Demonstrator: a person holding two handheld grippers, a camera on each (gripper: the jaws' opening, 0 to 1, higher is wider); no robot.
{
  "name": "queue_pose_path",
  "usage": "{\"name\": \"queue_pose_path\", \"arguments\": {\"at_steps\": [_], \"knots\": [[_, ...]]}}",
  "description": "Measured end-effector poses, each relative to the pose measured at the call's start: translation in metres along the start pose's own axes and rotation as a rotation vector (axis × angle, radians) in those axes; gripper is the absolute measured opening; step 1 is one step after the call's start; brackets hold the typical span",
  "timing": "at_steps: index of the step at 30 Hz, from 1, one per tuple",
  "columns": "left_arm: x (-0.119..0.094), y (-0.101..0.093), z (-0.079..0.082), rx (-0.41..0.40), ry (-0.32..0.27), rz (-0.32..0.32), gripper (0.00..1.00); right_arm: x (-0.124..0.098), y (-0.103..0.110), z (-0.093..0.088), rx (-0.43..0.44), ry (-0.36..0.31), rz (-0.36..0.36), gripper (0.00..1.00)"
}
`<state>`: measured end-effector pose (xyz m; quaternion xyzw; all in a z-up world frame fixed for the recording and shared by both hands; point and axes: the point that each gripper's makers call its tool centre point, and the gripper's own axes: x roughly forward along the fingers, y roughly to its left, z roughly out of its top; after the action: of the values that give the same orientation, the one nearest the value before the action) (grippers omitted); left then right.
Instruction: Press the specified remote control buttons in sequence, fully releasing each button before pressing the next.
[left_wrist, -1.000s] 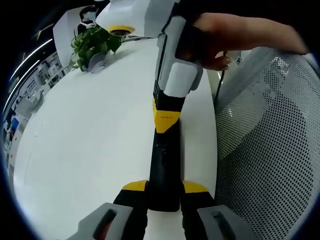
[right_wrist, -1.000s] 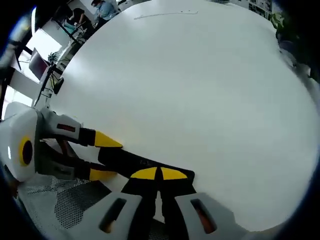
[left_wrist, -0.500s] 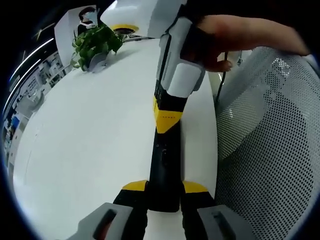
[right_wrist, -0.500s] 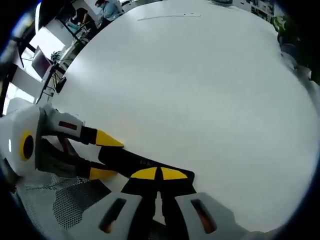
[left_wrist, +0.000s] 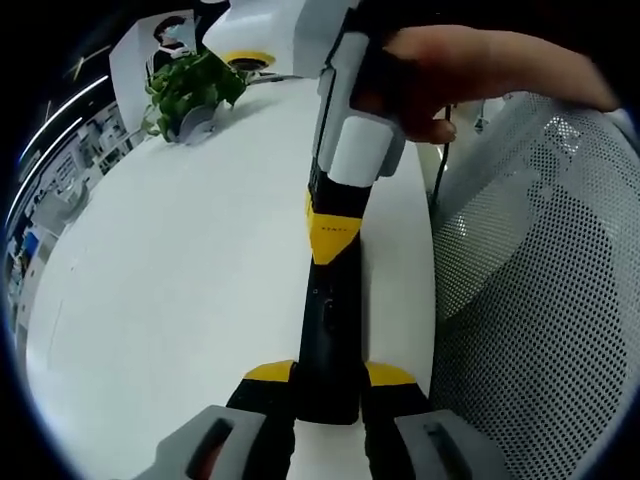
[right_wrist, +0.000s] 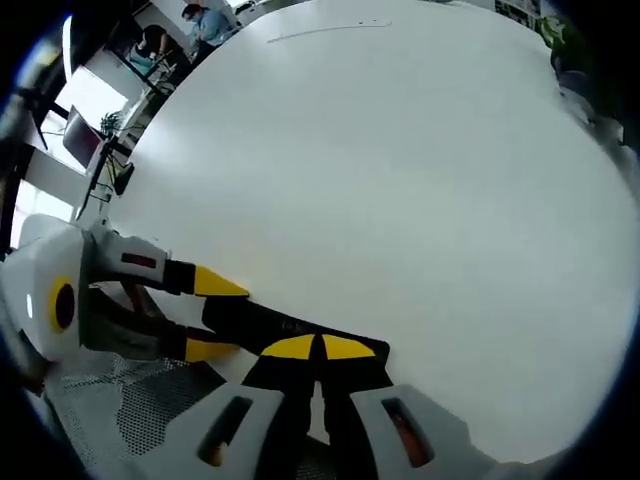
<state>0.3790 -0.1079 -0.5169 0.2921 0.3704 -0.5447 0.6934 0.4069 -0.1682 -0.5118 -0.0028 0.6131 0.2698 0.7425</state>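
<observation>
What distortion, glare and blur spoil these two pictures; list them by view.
Left gripper view: fisheye bends the white table edge; the plant stays fairly sharp; the mesh chair is curved, the remote dark and short of detail. Right gripper view: table washed pale; the room at the rim is blurred; the left claw is stretched.

grey gripper (left_wrist: 325, 385), yellow tips, black jaws

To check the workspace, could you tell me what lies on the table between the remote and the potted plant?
Nothing: in the left gripper view, bare white table runs from the black remote up to the potted plant.
</observation>
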Motion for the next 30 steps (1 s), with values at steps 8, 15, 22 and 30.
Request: {"name": "queue_pose_path", "arguments": {"at_steps": [8,15,22,30], "knots": [[0.0,0.0,0.0,0.0,-0.001,0.0,0.25,-0.002,0.008,0.0,0.055,0.005,0.061,0.0],[0.0,0.0,0.0,-0.003,-0.003,0.001,0.25,0.002,0.013,-0.009,0.028,0.051,0.062,0.0],[0.001,0.0,0.001,-0.003,-0.004,0.001,0.25,0.002,0.013,-0.011,0.035,0.052,0.063,0.0],[0.001,0.0,0.001,-0.006,-0.005,0.001,0.25,0.002,0.012,-0.012,0.101,0.036,0.069,0.0]]}}
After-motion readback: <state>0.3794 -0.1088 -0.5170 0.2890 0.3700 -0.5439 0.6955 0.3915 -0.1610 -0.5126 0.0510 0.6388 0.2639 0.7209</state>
